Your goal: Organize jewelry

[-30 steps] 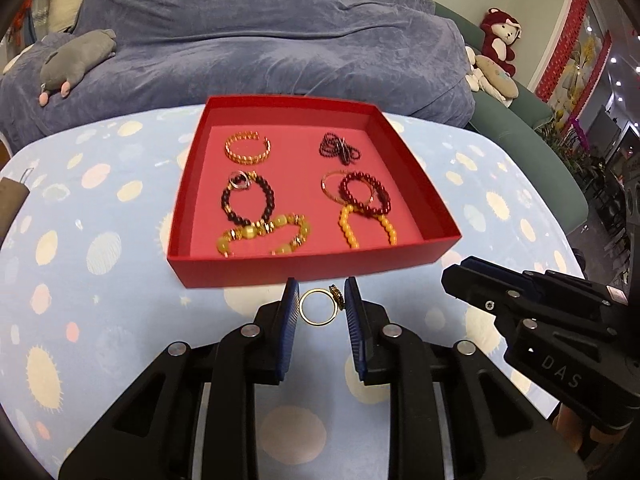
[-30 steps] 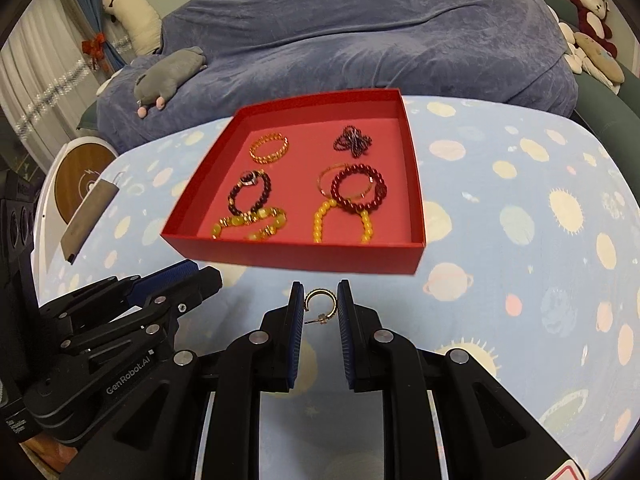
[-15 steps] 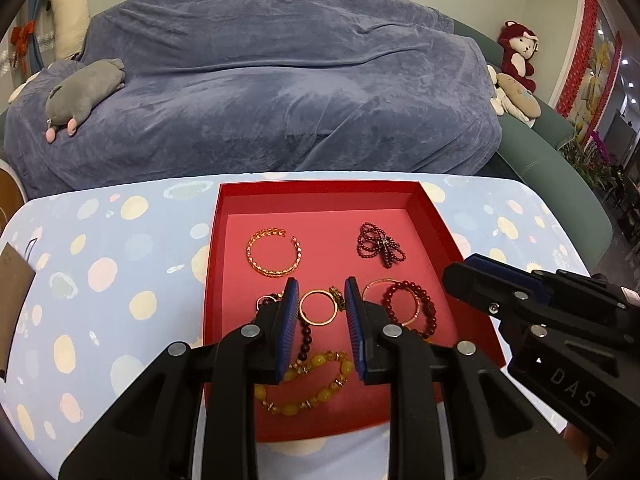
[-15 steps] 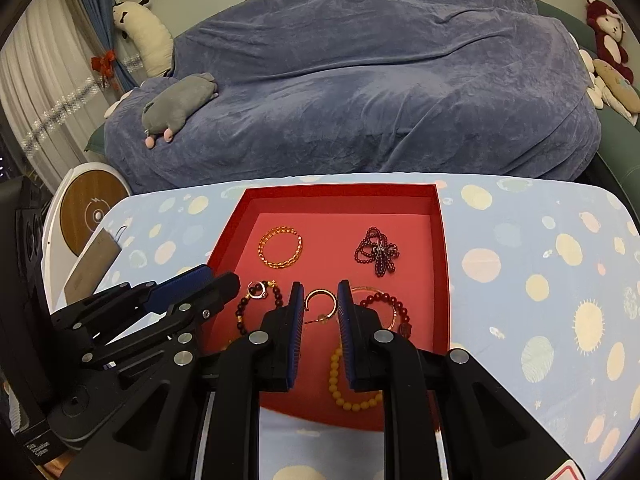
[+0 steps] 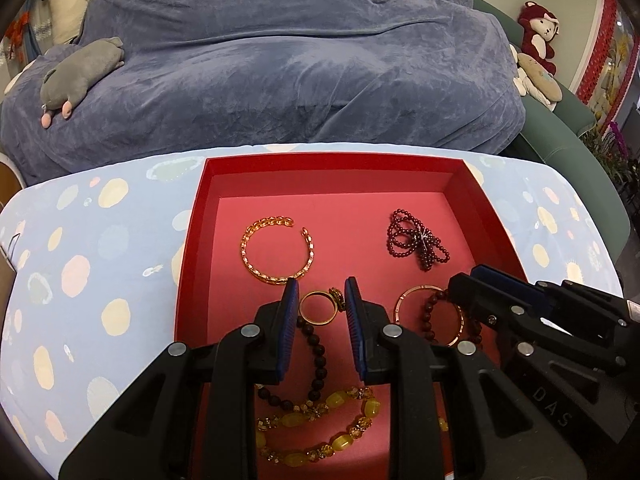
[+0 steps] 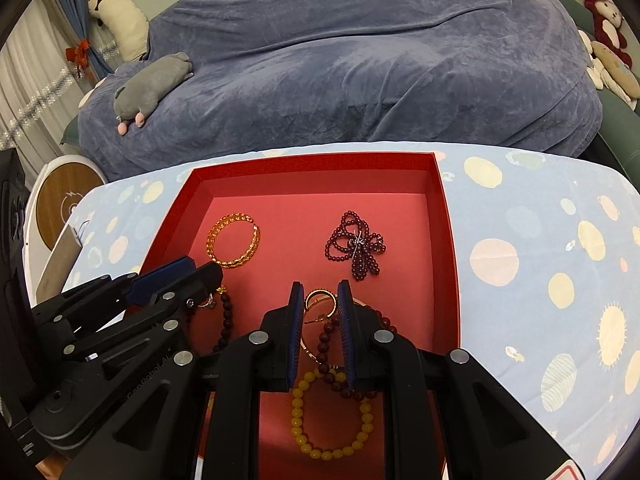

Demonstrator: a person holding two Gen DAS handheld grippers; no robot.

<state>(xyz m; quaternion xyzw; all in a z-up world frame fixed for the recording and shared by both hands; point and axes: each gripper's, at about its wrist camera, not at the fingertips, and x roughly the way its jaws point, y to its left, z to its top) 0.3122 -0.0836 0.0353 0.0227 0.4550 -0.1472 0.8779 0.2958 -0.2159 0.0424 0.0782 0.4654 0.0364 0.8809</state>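
Here, from the left wrist: left gripper (image 5: 322, 298) over a red tray (image 5: 188, 248), blue ribbed pads pinching a gold ring (image 5: 319, 309) with a small ornate setting, held above the tray floor. Beyond the tips, an open gold chain bangle (image 5: 276, 250) and a knotted dark red bead strand (image 5: 416, 242); bare pink floor between these and the far wall. Below, dark round beads and a yellow bead bracelet (image 5: 316, 428), glossy. Right gripper (image 5: 472, 280) just beside, over a thin gold hoop bangle.

Next, from the right wrist: right gripper (image 6: 319, 296) clamped on a small gold hoop earring (image 6: 320, 306), above a dark red bead bracelet and yellow bead loop (image 6: 332, 420). Upright tray walls, straight rims; spotted blue tablecloth (image 6: 520, 240) lying wide and flat to the right.
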